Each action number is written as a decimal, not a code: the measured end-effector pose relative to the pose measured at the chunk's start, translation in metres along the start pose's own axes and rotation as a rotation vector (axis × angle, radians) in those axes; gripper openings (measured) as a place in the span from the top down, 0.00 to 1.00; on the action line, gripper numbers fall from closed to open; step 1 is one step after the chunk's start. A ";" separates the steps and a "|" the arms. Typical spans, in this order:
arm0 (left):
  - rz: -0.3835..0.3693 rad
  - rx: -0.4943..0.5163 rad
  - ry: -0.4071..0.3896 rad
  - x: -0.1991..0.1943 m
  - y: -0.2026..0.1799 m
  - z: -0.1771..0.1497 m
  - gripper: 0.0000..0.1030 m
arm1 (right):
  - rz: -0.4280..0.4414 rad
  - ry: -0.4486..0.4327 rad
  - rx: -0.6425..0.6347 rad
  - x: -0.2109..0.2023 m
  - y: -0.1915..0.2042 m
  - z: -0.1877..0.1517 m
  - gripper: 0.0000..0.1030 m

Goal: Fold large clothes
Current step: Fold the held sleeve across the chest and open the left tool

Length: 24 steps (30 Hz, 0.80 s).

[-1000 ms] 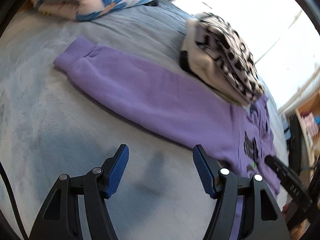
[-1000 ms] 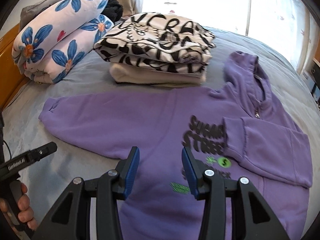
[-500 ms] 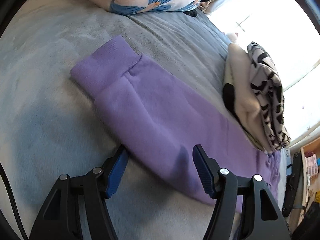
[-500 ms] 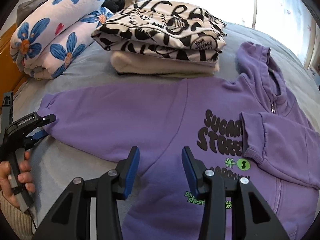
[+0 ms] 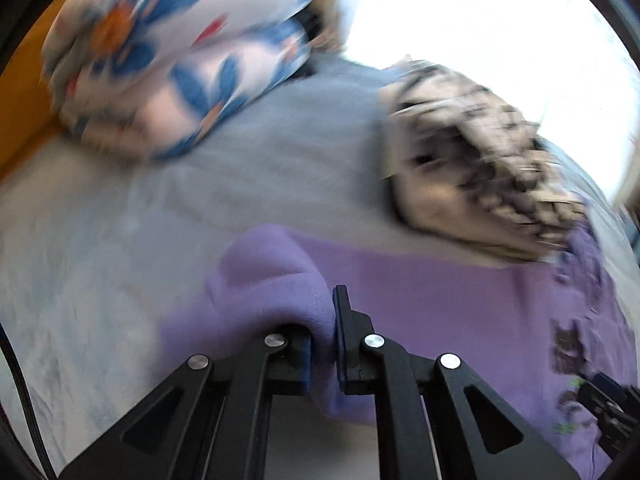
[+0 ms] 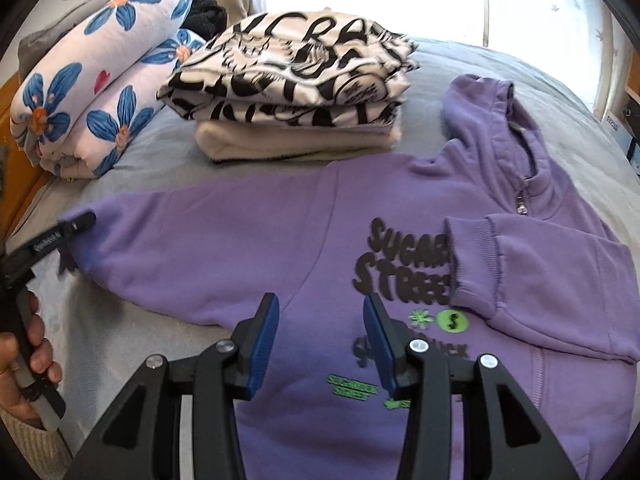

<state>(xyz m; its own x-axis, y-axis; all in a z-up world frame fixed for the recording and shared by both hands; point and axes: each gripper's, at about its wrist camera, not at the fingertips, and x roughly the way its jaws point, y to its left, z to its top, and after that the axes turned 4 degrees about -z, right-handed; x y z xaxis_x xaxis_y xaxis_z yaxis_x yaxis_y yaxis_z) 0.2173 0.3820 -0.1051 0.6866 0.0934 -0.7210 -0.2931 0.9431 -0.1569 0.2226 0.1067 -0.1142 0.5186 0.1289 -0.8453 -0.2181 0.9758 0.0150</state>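
The purple hoodie point(image 6: 280, 240) lies chest-up on the grey bed cover point(image 6: 132, 328); nearest, the right gripper point(image 6: 320, 340) hovers over its hem, jaws apart and empty. The left gripper point(image 5: 322, 344) is clamped on the bunched sleeve point(image 5: 272, 280). Beyond sit folded clothes point(image 6: 296, 92) and a floral quilt point(image 6: 92, 92)

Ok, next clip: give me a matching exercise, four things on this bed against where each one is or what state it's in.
1. purple hoodie's outstretched sleeve
2. purple hoodie's other sleeve
3. black-and-white printed folded garment
4. blue-flowered rolled quilt

a. on a cream folded garment
b. folded across the chest print
c. cuff end pinched in the left gripper
d. at the bed's far left corner

Pairs: 1-c, 2-b, 3-a, 4-d
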 end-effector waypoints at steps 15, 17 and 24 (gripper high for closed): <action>-0.392 0.270 0.142 -0.042 -0.241 -0.064 0.93 | -0.147 -0.049 0.226 -0.064 -0.142 -0.033 0.57; -0.401 0.290 0.206 -0.030 -0.258 -0.088 0.93 | -0.164 -0.027 0.257 -0.064 -0.162 -0.043 0.57; -0.353 0.353 0.348 -0.006 -0.285 -0.150 0.61 | -0.176 0.035 0.299 -0.062 -0.202 -0.076 0.57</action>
<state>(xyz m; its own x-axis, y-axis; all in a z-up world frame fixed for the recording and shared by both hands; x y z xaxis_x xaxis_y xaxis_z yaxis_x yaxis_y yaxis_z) 0.1968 0.0649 -0.1567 0.4267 -0.2975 -0.8541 0.1912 0.9527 -0.2363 0.1714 -0.1115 -0.1051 0.4973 -0.0473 -0.8663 0.1271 0.9917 0.0187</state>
